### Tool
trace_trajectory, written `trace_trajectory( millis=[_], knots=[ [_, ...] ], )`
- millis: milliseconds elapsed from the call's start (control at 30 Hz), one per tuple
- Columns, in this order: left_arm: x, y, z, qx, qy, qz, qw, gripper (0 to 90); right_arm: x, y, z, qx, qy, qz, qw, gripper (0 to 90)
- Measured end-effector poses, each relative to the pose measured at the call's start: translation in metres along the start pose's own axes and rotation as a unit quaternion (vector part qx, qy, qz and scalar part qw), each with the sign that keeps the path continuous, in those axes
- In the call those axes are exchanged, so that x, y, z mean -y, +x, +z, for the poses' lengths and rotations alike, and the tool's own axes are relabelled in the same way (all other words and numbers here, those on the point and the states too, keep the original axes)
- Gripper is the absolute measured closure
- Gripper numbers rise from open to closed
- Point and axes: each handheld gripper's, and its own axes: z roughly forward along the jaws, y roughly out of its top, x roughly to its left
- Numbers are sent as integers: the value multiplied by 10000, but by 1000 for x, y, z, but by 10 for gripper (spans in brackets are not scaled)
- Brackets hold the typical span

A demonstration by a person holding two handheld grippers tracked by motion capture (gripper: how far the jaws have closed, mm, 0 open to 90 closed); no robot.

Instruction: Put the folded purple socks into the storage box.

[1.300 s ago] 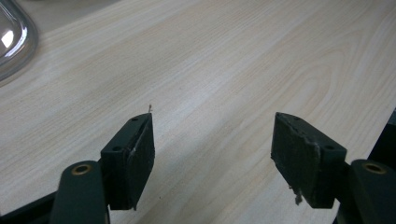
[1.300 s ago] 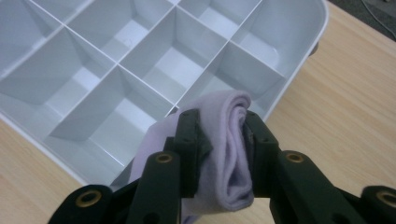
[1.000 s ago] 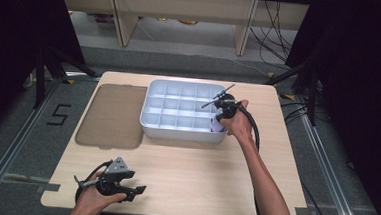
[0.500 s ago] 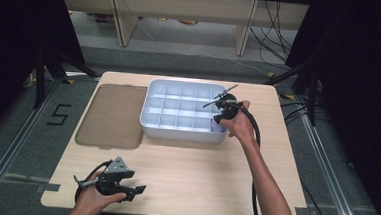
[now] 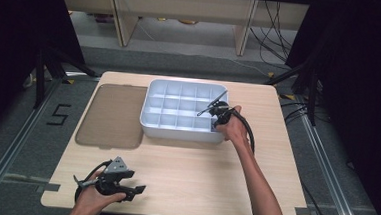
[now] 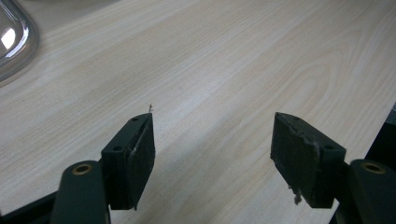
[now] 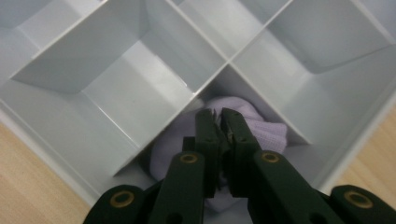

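A white tray (image 5: 148, 127) with several compartments stands at the table's middle back. In its near right corner compartment lies a pale lilac cloth (image 7: 267, 131). My right gripper (image 7: 218, 116) points down into that compartment (image 5: 214, 123). Its jaws have just been closing and now stand together, pinching a fold of the cloth between their tips. The tray's dividers (image 7: 140, 60) rise on both sides of it. My left gripper (image 5: 140, 188) rests low near the table's front left edge, open, with only bare wood between its fingers (image 6: 140, 154).
A brownish translucent lid (image 5: 113, 115) lies flat to the left of the tray; its rounded corner (image 6: 14, 37) appears in the left gripper view. The right gripper's cable (image 5: 249, 133) loops over the hand. Light wood table (image 5: 199, 173) extends in front of the tray.
My right hand has sunk a little, bringing the gripper lower into the tray's near right compartment. The left hand and gripper have stayed where they were.
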Motion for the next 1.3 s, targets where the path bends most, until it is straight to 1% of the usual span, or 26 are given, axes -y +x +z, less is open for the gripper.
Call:
trace_trajectory(
  millis=[133,200,233,300,333,367,433,467,567,600,633,700,733,767,833,967,1000,1033,1067,1100,1133,1167,1200,1233,1267,1300],
  knots=[
    [0,0,-1,0,49,38,10000,303,-1,1,4,-8,23,44,10000,860],
    [0,0,0,5,18,-5,10000,303,-2,-3,-9,-88,-196,213,9995,845],
    [0,-1,1,7,-24,-51,10000,304,-2,-6,-15,-100,-290,194,9993,836],
    [0,0,0,9,3,-33,10000,304,-1,-11,-28,-142,-427,321,9985,822],
    [0,0,0,9,3,-33,10000,303,-1,-11,-28,-142,-427,321,9985,822],
    [-1,1,-1,-55,-1,-26,10000,303,0,-16,-38,-150,-607,394,9973,823],
    [-1,1,-1,-23,-27,-61,10000,303,1,-19,-43,-153,-609,460,9970,831],
    [-1,2,-1,-17,23,-4,10000,303,1,-20,-44,-129,-633,391,9971,839],
    [-1,2,-1,-9,23,14,10000,304,3,-19,-38,-139,-430,368,9983,864],
    [-1,2,-1,-9,20,12,10000,304,3,-19,-38,-139,-430,368,9983,864],
    [-1,2,-1,-8,18,7,10000,304,4,-19,-33,-192,-329,366,9986,869],
    [0,2,-1,1,6,-94,10000,303,5,-14,-18,-168,-154,297,9993,881],
    [0,3,-1,-14,26,-12,10000,303,5,-13,-12,-169,-114,273,9994,883],
    [0,3,-1,-31,-8,-62,10000,303,5,-11,-8,-167,-82,265,9995,883],
    [0,3,0,-58,-7,-50,10000,304,4,-9,-1,-194,-20,194,9996,883],
    [1,3,-1,-48,-4,-61,10000,304,2,-5,1,-167,-16,155,9997,881],
    [1,4,-2,-28,31,-19,10000,304,1,-5,-3,-192,-59,247,9995,874],
    [0,5,-2,-30,43,-10,10000,304,1,-9,-15,-224,-210,265,9992,856],
    [0,5,-2,-30,43,-10,10000,304,1,-9,-15,-224,-210,265,9992,856],
    [1,4,-1,-28,-30,-174,9998,303,2,-15,-28,-297,-423,403,9979,839],
    [0,5,-2,-41,-34,-90,9999,303,3,-18,-35,-257,-581,394,9972,830],
    [0,6,-2,-38,-24,-57,10000,304,4,-19,-42,-267,-680,512,9960,820],
    [0,6,-3,-41,7,-28,10000,303,5,-21,-47,-312,-838,501,9947,807],
    [0,7,-3,-45,-17,-36,10000,303,6,-22,-52,-360,-926,589,9933,797],
    [0,6,-2,-51,-56,-164,9998,303,9,-22,-56,-409,-997,627,9922,784],
    [0,6,-3,-70,-48,-141,9999,303,11,-23,-58,-441,-1129,648,9905,768]
  ],
)
